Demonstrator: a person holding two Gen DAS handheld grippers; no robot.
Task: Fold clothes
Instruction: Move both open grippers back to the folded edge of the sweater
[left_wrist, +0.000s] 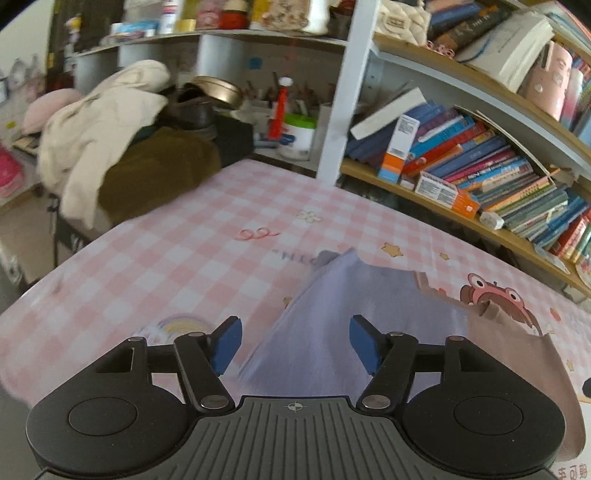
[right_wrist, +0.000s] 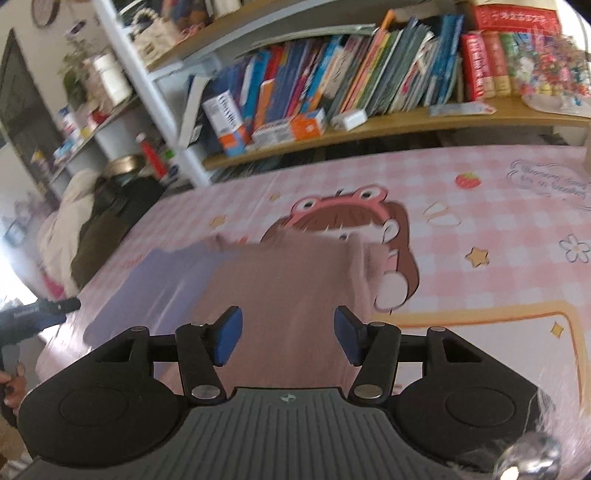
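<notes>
On the tablecloth (right_wrist: 480, 192), illegible blurred script beside lavender-and-tan garment (right_wrist: 280, 280).

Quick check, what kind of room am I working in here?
Probably a lived-in home study or bedroom: crowded bookshelves, a pink checked cartoon tablecloth under the garments, and a heap of coats at the table's far end.
</notes>
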